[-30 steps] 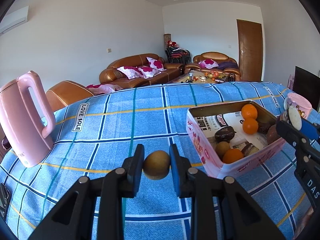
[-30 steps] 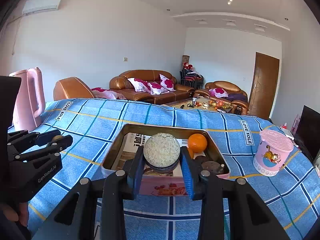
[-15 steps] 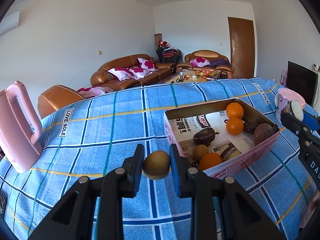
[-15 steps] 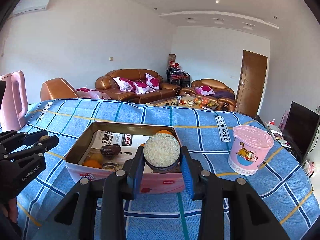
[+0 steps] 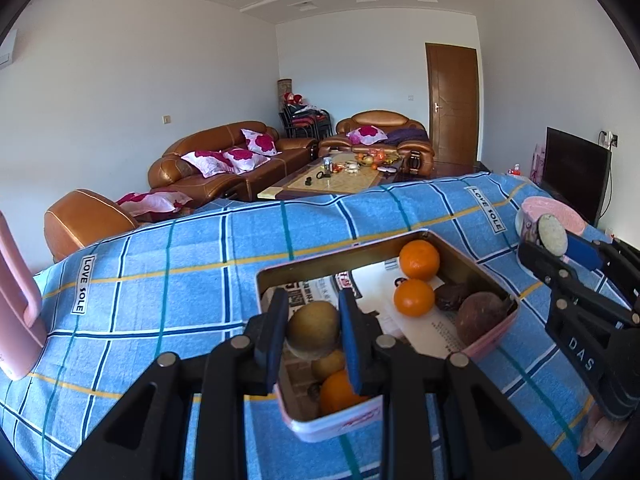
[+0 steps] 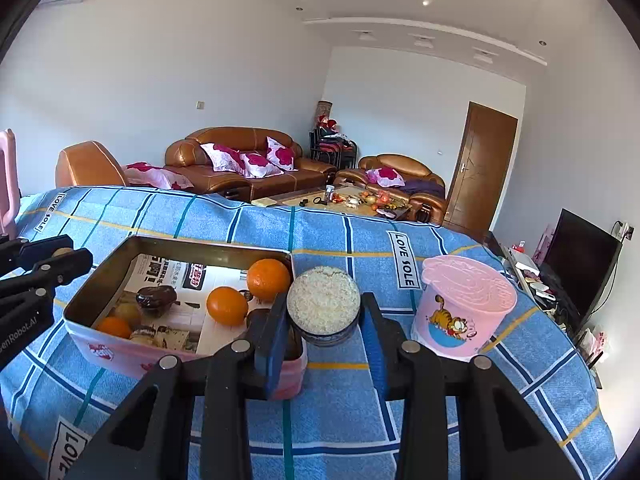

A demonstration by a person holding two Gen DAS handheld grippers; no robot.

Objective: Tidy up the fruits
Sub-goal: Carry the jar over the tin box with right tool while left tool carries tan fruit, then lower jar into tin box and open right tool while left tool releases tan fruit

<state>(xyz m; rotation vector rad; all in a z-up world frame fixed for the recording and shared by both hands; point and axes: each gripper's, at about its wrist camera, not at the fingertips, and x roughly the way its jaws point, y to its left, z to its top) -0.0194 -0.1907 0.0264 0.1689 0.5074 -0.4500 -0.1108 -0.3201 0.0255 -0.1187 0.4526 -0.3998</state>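
Note:
My left gripper (image 5: 313, 330) is shut on a brown-green kiwi (image 5: 313, 329) and holds it above the near left corner of the pink tin (image 5: 340, 424). The tin is lined with newspaper and holds oranges (image 5: 419, 259), another kiwi and several dark fruits. My right gripper (image 6: 323, 314) is shut on a round white-topped cake (image 6: 323, 306) and holds it just right of the tin (image 6: 92, 342), between the tin and a pink cup (image 6: 464, 312). The right gripper also shows in the left wrist view (image 5: 554, 242).
A blue checked cloth (image 5: 160, 288) covers the table. A pink kettle (image 5: 16, 304) stands at the far left. The pink cup with a cat print stands right of the tin. Sofas and a coffee table lie beyond the table's far edge.
My left gripper has carried the kiwi to the right, from over the cloth to above the tin. My right gripper has moved right with the cake, from over the tin to beside it.

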